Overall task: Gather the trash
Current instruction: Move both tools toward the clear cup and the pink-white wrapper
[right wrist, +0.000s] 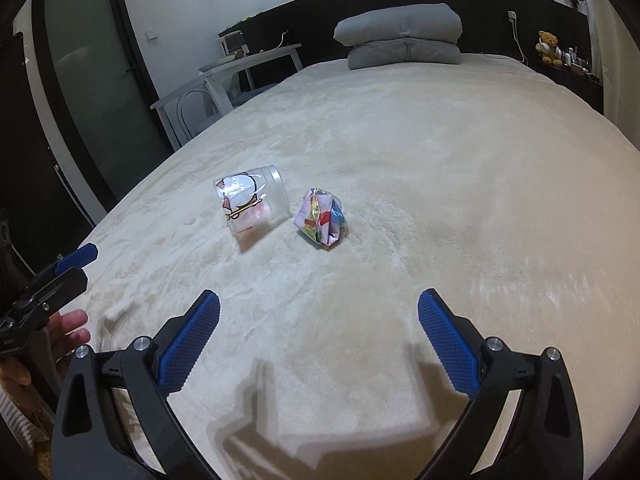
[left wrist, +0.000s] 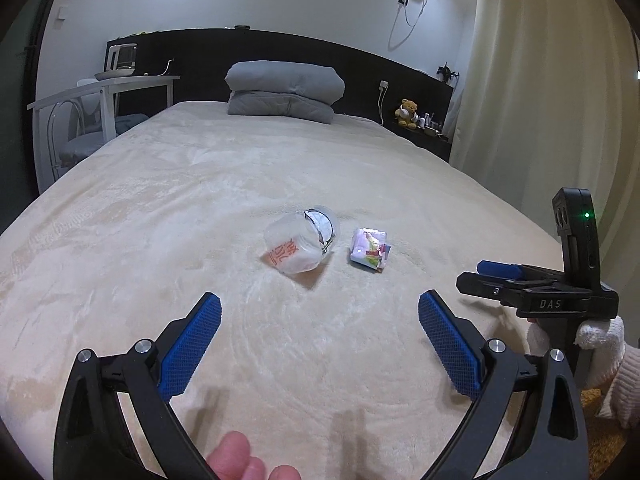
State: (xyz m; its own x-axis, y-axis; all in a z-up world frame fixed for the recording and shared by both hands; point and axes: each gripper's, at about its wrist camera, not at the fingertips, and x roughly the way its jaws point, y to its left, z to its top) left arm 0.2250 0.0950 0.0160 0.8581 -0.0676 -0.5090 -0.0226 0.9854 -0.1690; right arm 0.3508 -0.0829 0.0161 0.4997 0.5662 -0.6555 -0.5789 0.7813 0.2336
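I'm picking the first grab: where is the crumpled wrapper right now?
In both wrist views the crumpled wrapper lies mid-bed on the cream blanket, just right of the tipped plastic cup and apart from it, ahead of both grippers.

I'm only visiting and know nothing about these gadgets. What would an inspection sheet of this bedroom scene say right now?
Surface: cream blanket covering the bed.
Job's things: clear plastic cup lying on its side; crumpled wrapper beside it, apart.
Clutter: nothing seen.
Grippers: left gripper and right gripper both open, empty, short of the trash.
Cables: white cable hanging from a wall socket.
Surroundings: folded grey duvet, teddy bear, white desk, curtain.
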